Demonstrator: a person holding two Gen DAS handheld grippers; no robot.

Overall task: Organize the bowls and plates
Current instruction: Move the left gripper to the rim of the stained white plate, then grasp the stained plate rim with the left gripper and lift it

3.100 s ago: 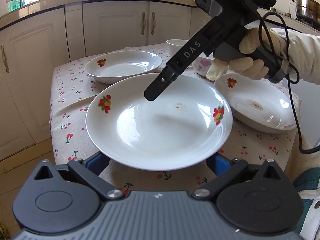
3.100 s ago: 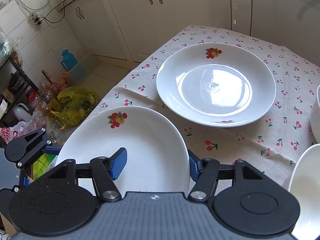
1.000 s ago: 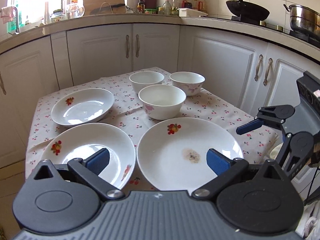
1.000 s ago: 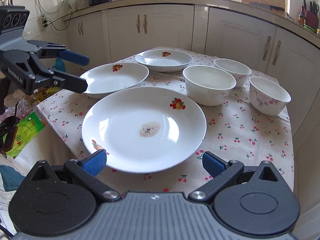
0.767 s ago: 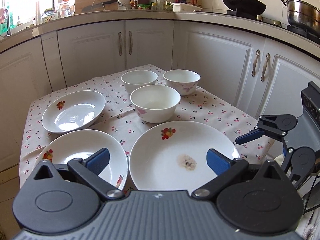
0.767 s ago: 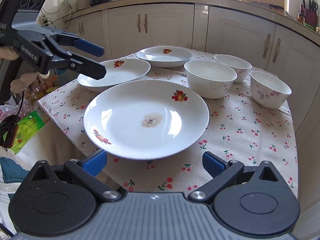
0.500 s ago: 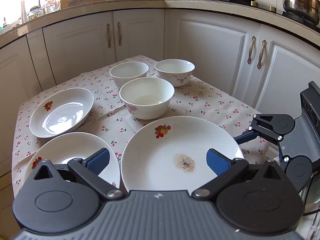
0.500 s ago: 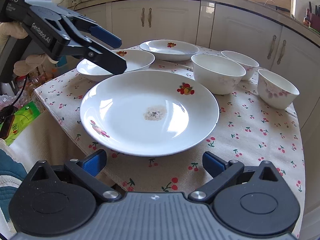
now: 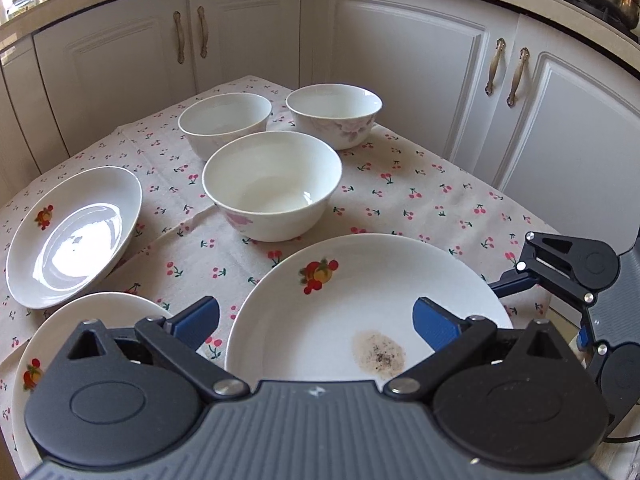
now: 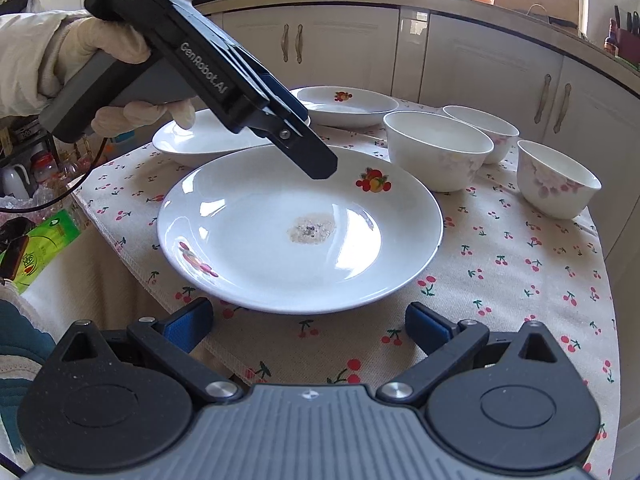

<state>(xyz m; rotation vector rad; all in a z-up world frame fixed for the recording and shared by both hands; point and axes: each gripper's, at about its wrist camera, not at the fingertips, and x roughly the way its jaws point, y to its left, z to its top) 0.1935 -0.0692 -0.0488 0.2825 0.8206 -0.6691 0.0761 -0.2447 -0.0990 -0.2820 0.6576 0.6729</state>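
My open left gripper (image 9: 316,316) hovers over the stained plate (image 9: 340,320); my right gripper (image 10: 308,324), also open, waits nearer; gripping its rim comes next.

The counter (image 9: 420,184) wears a cherry-print cloth (image 10: 520,264). On the cloth lies a large stained plate (image 10: 300,228), with three white bowls (image 9: 272,186) behind it. Two more fruit-print plates (image 9: 72,236) sit to the left of the stained plate as seen from the left wrist.
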